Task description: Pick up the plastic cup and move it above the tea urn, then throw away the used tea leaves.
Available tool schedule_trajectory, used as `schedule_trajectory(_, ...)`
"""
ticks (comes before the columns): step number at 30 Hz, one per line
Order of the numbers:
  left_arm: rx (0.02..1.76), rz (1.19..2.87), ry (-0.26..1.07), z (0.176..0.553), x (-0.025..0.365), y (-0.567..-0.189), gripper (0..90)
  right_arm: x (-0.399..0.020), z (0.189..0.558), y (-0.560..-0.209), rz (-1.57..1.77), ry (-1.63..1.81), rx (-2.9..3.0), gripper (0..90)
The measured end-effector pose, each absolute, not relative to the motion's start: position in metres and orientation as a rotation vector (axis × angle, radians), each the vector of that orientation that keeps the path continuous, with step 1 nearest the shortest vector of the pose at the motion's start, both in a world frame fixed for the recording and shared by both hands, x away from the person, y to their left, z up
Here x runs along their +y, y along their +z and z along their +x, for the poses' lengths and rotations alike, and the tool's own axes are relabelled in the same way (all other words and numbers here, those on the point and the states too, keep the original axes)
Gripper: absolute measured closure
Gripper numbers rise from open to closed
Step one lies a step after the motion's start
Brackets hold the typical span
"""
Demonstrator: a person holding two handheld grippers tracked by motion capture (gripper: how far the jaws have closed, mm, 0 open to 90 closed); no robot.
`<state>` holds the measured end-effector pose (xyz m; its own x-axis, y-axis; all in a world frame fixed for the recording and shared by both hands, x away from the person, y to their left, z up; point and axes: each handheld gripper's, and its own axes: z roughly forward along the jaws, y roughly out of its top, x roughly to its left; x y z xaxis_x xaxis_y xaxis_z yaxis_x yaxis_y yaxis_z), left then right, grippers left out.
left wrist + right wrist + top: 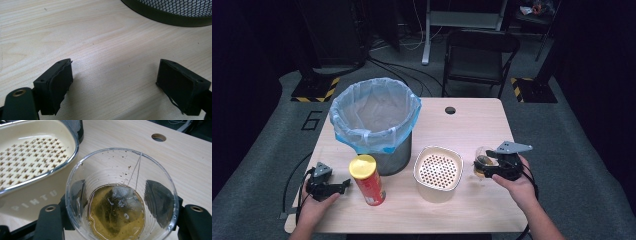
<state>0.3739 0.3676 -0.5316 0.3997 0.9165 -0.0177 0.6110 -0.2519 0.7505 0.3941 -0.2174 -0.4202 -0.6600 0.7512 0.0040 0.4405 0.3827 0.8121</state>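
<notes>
plastic cup (pixel 120 202) of tea clamped in right gripper (pixel 493 167).

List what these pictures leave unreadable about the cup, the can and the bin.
- Cup: its base is cut off by the bottom edge in the right gripper view; small and blurred in the high view.
- Red can: label print too small in the high view.
- Bin: bottom hidden by its blue liner.

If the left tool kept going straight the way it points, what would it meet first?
Probably the mesh bin. The left tool stands open and empty, aimed across bare table at the bin's base. In the high view the red can stands close beside that line, so depth leaves some doubt.
</notes>
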Motion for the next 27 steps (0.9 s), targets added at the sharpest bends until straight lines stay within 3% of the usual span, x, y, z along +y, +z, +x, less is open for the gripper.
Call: schedule_trajectory(27, 1.296, 1.977, 0.569, 0.374, 0.368, -0.531, 13.1, -0.199, 0.455, -0.387, 0.883, 1.216, 2.315, 34.2)
